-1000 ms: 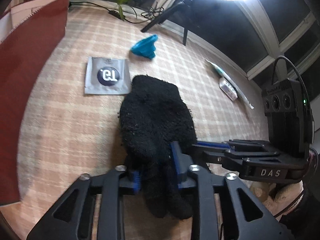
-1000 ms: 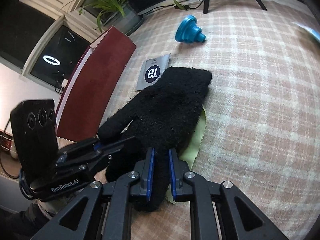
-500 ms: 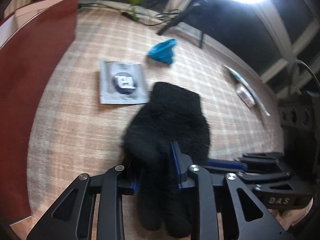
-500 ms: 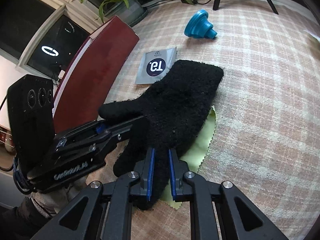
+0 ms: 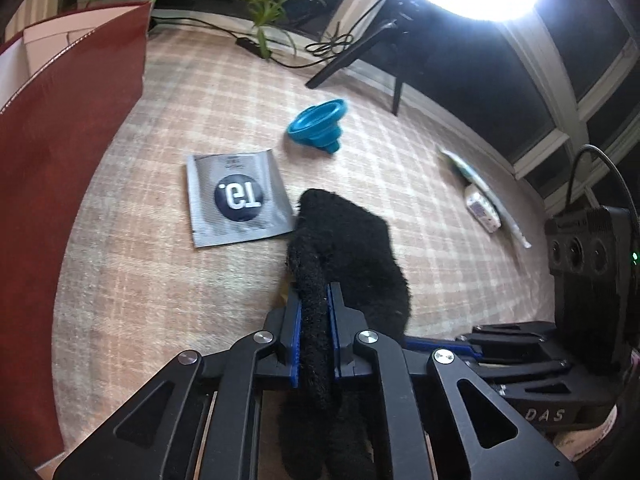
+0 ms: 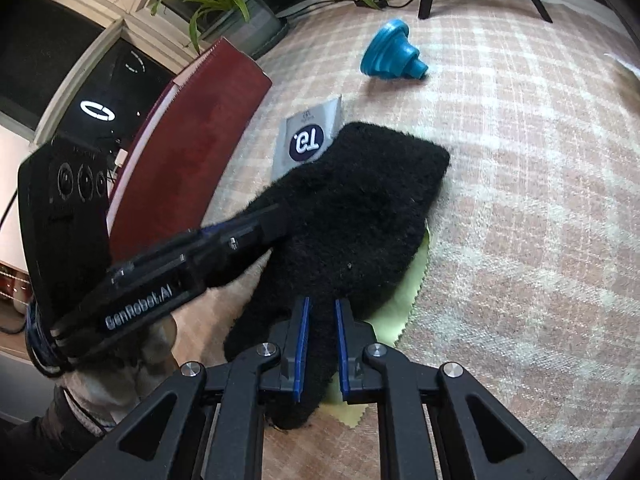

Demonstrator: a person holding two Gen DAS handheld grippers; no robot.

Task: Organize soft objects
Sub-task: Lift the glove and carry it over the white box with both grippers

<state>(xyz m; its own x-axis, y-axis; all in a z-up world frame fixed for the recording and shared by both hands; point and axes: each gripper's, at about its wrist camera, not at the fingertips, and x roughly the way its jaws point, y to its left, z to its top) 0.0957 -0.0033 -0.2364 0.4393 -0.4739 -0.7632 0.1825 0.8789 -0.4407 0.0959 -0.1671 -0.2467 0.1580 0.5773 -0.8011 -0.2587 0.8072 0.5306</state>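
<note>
Since a second ago the left gripper (image 5: 315, 334) has narrowed its jaws from loosely straddling the black glove (image 6: 360, 216) to pinching a bunched ridge of it, and the glove has been drawn up off its flat lie on that side. Right gripper (image 6: 322, 350) is likewise clamped, its jaws narrow on one finger of the glove nearest that camera. Between and just beyond both sets of jaws the glove sprawls over the plaid cloth of the bench (image 6: 540, 240), partly covering a yellow-green cloth (image 6: 394, 314) whose pinked edge peeks out to the right of the right jaws. It looks light, limp and fuzzy, likely to sag and fold wherever unsupported, so holding it at two separated edges, as now, seems the sensible way to steer it. Farther ahead of the jaws lies a silver sachet (image 5: 236, 198), touching the glove's cuff end, and beyond that a blue funnel (image 5: 318, 125), well apart
</note>
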